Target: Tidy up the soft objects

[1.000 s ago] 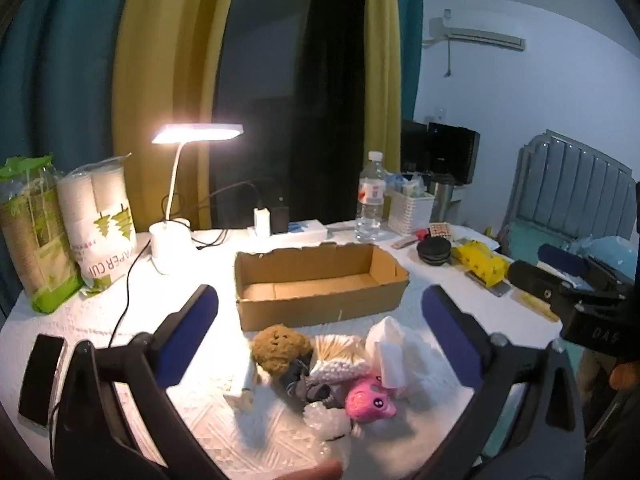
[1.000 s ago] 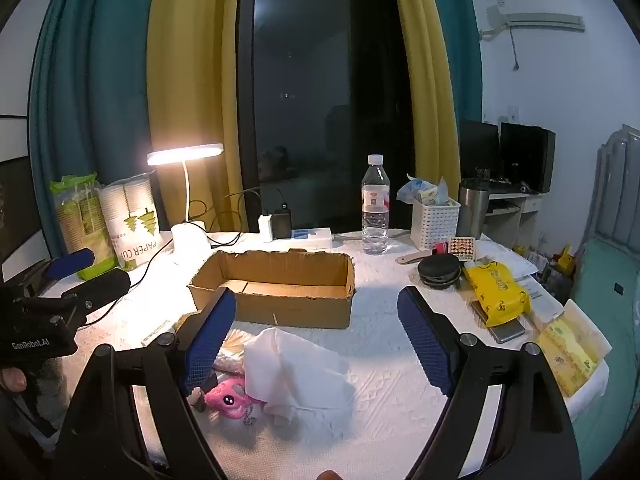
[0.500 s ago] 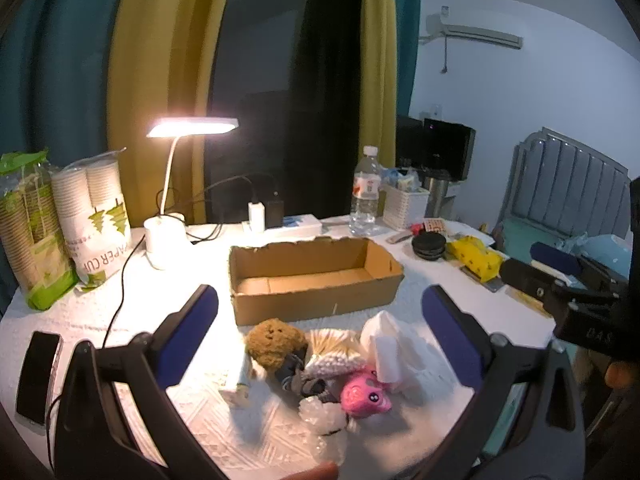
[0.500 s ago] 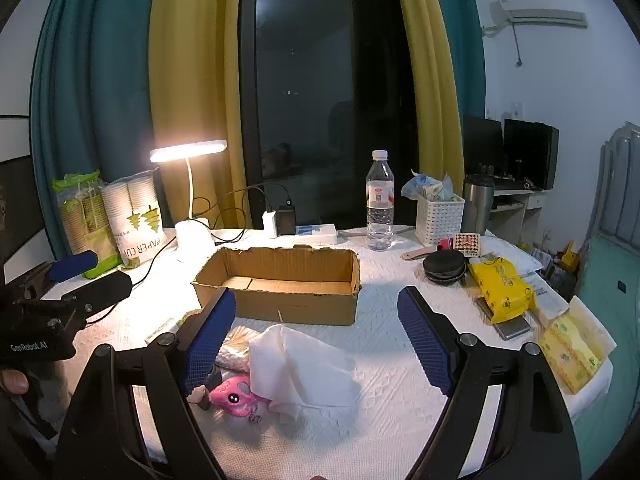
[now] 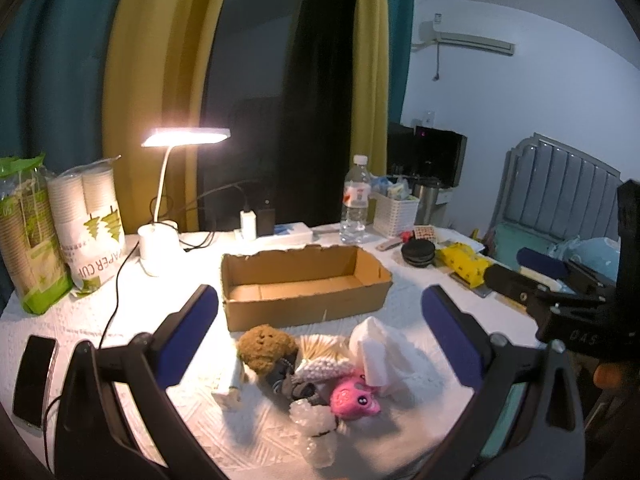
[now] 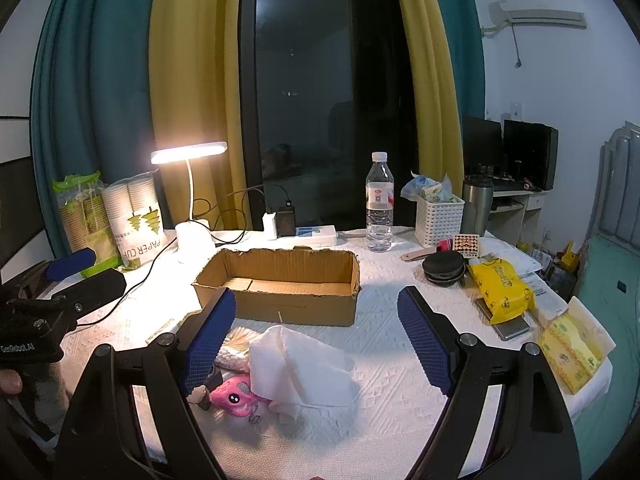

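An empty cardboard box (image 5: pixel 304 284) (image 6: pixel 280 284) sits mid-table. In front of it lies a pile of soft things: a brown plush (image 5: pixel 266 348), a bag of cotton swabs (image 5: pixel 320 354), a white tissue (image 5: pixel 378 354) (image 6: pixel 300 364), a pink plush (image 5: pixel 354 396) (image 6: pixel 234 394) and clear bubble wrap (image 5: pixel 314 420). My left gripper (image 5: pixel 320 336) is open and empty, held above the pile. My right gripper (image 6: pixel 316 340) is open and empty, over the tissue. Each gripper shows at the edge of the other's view.
A lit desk lamp (image 5: pixel 160 236), paper cup packs (image 5: pixel 92 232), a phone (image 5: pixel 34 380), a water bottle (image 6: pixel 379 204), a white basket (image 6: pixel 438 216), black discs (image 6: pixel 444 268), a yellow pack (image 6: pixel 502 290) and tissue packs (image 6: pixel 572 354) stand around the white tablecloth.
Both grippers have drawn slightly nearer the table and tilted a little; the pile and box sit a bit higher in view. Both stay open and nothing was picked up.
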A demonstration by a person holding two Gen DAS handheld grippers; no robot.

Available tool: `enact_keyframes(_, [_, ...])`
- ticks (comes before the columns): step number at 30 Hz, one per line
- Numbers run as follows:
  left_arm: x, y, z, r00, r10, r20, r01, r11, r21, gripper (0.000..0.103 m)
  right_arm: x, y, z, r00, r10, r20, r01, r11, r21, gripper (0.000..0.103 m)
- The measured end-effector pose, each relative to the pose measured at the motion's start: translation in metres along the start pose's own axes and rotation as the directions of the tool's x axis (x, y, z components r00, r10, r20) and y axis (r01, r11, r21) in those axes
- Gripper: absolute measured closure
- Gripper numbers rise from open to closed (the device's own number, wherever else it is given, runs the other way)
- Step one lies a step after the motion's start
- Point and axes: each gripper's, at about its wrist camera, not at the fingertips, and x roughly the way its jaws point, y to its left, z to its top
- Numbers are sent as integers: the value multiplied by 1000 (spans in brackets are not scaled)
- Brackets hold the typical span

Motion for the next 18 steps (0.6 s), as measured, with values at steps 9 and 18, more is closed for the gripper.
enact_keyframes(9, [-1, 0, 1, 1000, -5, 0, 5, 1000, 4, 1, 0, 1, 0, 1000, 2, 1, -2, 1000, 0, 17])
enact_keyframes(18, [0, -2, 1, 1000, -10, -1, 10, 1000, 10, 1, -1, 1, 1, 1000, 2, 1, -2, 1000, 0, 17])
